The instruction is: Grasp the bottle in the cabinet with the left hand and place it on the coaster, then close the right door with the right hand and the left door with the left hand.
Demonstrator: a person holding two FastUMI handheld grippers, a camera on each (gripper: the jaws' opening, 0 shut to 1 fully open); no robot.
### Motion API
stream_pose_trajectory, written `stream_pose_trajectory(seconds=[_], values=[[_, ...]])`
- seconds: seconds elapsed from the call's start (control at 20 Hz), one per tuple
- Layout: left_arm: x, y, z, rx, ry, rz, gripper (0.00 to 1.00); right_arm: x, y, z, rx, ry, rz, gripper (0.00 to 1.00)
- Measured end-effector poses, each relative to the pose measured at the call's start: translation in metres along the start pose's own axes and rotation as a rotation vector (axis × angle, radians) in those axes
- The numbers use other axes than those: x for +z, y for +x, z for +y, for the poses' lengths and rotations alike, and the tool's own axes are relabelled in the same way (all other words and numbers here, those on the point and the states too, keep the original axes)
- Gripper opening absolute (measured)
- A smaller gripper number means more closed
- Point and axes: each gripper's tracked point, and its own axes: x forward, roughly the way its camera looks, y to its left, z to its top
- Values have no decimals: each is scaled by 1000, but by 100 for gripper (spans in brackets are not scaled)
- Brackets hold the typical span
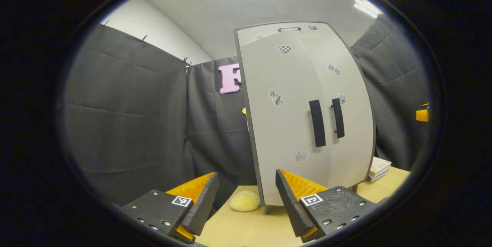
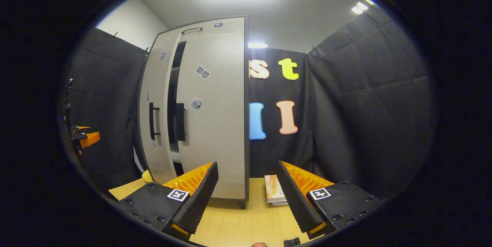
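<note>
Left gripper (image 1: pixel 246 204): your fingers stand wide apart with nothing between them, held off the cabinet (image 1: pixel 303 112) above the worktop (image 1: pixel 246 231).

Right gripper (image 2: pixel 248 197): your fingers are spread just as wide and hold nothing, facing the cabinet's right front corner.

Cabinet from the left gripper view: both doors look nearly shut, the left door (image 1: pixel 280 124) and right door (image 1: pixel 349 116) meeting at two dark handles (image 1: pixel 317 123) set side by side.

Cabinet from the right gripper view: here you catch what the other view hides, a dark gap between the left door (image 2: pixel 155 112) and the right door (image 2: pixel 213 116), with shelf edges visible inside.

Bottle: you cannot tell where it is from either view; the gap is too dark and narrow to show the shelves' contents.

Coaster: you cannot make it out.

Left edge of the worktop: a pale yellow sponge-like lump (image 1: pixel 245 201) lies at the cabinet's left front foot in the left gripper view.

Right of the cabinet: a small stack of books (image 2: pixel 275 190) rests on the worktop just beside the cabinet; in the left gripper view you see it past the cabinet's far corner.

Other gripper: each view catches an orange part of the opposite gripper at its edge, on the right in the left gripper view and on the left in the right gripper view.
</note>
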Motion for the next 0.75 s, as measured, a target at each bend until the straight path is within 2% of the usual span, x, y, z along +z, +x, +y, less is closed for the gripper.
stream_pose_trajectory(seconds=[0.75], values=[[-4,-73,54,35,27,-21,87,19,-62,20,-26,-24,-44,98]])
